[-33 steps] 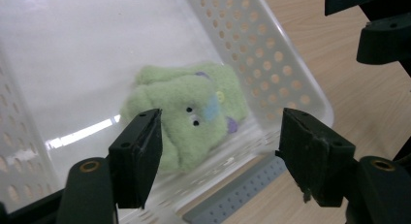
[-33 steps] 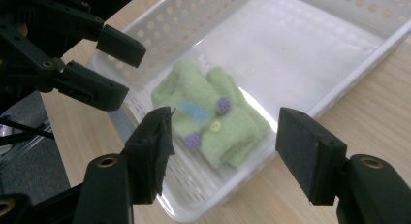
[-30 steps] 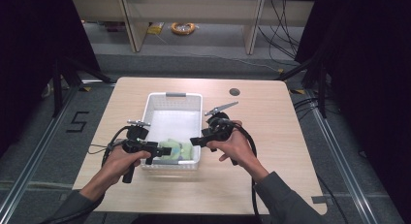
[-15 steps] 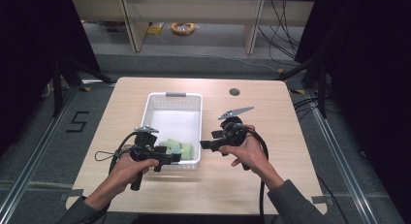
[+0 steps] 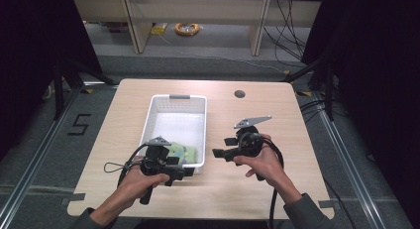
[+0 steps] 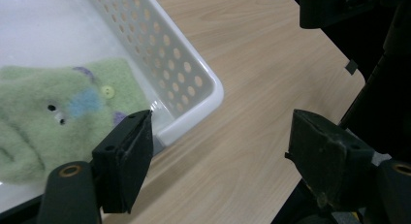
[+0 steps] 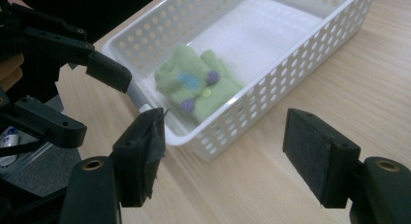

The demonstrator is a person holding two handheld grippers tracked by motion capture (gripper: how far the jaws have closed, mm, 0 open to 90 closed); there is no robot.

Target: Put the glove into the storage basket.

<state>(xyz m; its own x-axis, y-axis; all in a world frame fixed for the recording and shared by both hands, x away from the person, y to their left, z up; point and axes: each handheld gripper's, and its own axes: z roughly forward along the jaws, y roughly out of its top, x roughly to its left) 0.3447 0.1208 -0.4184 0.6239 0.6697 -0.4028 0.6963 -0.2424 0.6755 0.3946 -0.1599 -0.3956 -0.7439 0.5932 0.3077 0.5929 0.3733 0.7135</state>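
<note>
Table (image 5: 124,110) first, with white basket (image 5: 174,97) sitting mid-left. Folded green cloth (image 7: 201,86) tucked into near corner, looks dropped off. Left gripper (image 5: 182,172) and right gripper (image 5: 217,153) flanking that corner, jaws just opening wide, nothing between them.

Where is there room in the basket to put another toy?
The far half of the basket floor is bare, from the grey handle end down to about the middle. The near end is crowded: the green glove lies in that corner, with the left tongs at the rim. The table right of the basket is also bare, past the right tongs.
</note>
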